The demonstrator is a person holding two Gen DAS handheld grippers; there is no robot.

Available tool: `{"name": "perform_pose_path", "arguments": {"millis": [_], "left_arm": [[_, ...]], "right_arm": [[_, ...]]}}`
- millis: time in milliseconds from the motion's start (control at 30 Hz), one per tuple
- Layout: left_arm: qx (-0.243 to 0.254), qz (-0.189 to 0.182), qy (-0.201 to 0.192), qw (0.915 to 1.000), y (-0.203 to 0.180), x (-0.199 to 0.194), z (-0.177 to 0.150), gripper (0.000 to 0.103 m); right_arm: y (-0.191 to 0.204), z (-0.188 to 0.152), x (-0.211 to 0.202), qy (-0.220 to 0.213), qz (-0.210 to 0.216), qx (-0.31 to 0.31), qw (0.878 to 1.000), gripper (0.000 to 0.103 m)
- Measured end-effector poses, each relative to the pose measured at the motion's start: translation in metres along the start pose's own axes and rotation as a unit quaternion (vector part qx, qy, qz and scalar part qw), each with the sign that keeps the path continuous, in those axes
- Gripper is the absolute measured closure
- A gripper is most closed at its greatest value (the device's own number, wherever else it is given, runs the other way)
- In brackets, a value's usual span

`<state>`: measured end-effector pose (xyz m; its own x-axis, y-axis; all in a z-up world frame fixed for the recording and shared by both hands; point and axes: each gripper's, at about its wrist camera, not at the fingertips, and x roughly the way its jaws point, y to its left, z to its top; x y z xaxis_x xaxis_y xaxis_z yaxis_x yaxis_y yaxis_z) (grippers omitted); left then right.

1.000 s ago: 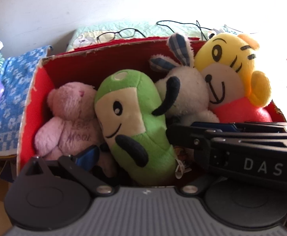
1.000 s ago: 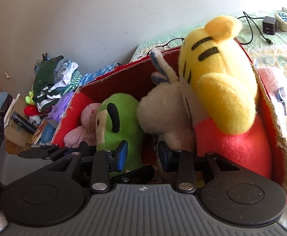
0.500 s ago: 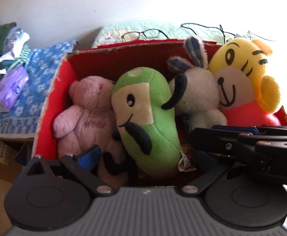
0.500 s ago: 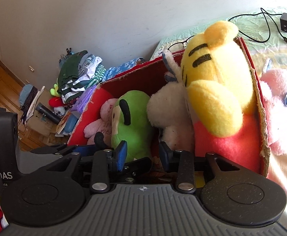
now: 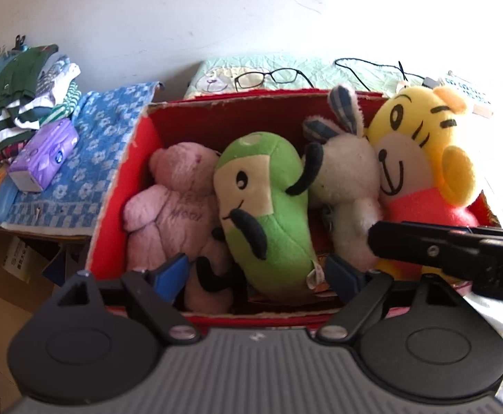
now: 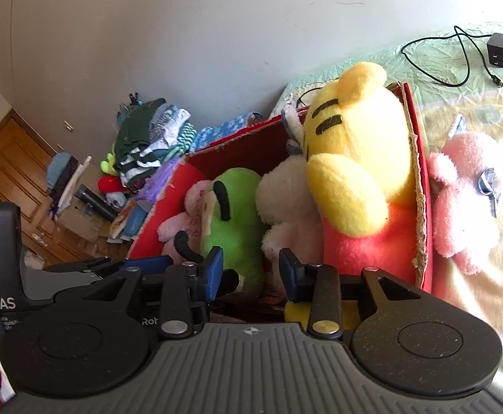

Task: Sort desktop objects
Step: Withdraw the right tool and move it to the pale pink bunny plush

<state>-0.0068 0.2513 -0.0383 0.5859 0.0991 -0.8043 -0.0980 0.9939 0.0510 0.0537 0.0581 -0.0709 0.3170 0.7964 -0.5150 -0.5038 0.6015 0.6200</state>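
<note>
Left view risk: left gripper (image 5: 254, 276) hangs low at the box (image 5: 113, 207) front, jaws wide and closing, nothing gripped; the green toy (image 5: 261, 203) between them could be snagged.
Left view count: four toys are packed in the box; one pair of glasses (image 5: 268, 77) lies behind.
Right view risk: right gripper (image 6: 249, 270), jaws part open, opening, empty; the yellow toy (image 6: 358, 158) overtops the rim and could be tipped out.
Right view count: one pink toy (image 6: 465, 193) is left outside, just beside the box.
</note>
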Motion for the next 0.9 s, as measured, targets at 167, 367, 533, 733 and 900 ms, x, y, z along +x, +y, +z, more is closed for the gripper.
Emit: {"name": "perform_pose_path", "arguments": {"millis": [167, 367, 533, 733, 900], "left_arm": [[-0.018, 0.007, -0.005, 0.9998, 0.005, -0.013, 0.002, 0.021], [-0.026, -0.027, -0.037, 0.9986, -0.002, -0.041, 0.005, 0.023], [0.002, -0.061, -0.05, 0.9969, -0.033, -0.047, 0.009, 0.023], [0.029, -0.102, -0.042, 0.9935, -0.075, -0.044, 0.016, 0.023], [0.048, -0.138, -0.055, 0.9878, -0.102, -0.047, 0.021, 0.023]], "right_arm": [[-0.004, 0.0, -0.014, -0.014, 0.017, 0.006, 1.0, 0.062], [-0.009, 0.002, -0.039, -0.046, 0.029, -0.008, 0.999, 0.062], [-0.032, 0.006, -0.063, -0.072, 0.015, 0.016, 0.997, 0.062], [-0.065, 0.007, -0.084, -0.092, -0.013, 0.05, 0.994, 0.062], [-0.096, 0.003, -0.097, -0.098, -0.032, 0.08, 0.991, 0.062]]}}
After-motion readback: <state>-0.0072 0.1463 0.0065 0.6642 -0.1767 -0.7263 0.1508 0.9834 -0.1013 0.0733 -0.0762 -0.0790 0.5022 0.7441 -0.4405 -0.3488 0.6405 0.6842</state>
